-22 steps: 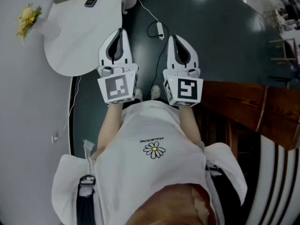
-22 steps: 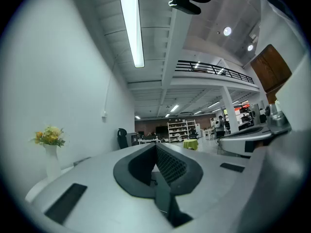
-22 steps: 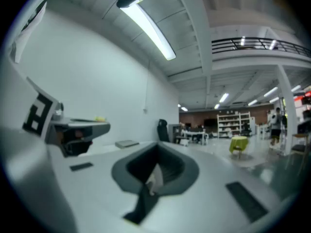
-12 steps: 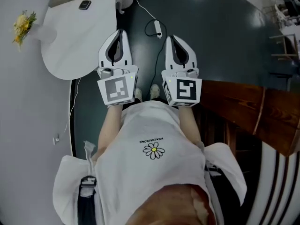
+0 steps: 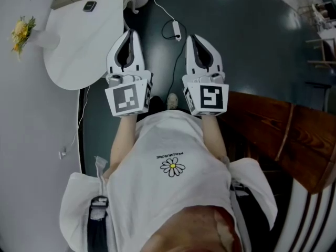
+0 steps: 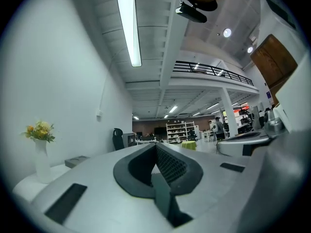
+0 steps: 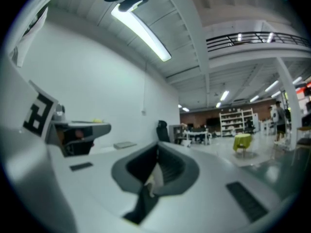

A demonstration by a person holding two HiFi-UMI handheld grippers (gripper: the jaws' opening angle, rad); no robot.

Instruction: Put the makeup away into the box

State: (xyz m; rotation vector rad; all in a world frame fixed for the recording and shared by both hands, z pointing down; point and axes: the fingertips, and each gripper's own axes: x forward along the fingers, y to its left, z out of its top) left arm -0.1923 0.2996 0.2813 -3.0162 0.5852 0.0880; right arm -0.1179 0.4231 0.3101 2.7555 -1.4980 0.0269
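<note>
Evidently, the left gripper and the right gripper are held level and clenched empty beside the white table, seemingly kept ready for a start, while no makeup or box is made out.

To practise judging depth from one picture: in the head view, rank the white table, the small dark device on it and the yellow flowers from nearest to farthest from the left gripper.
1. White table: its rim lies just left of the left gripper.
2. Small dark device: on the table, ahead and to the left.
3. Yellow flowers: at the far left of the view.
</note>
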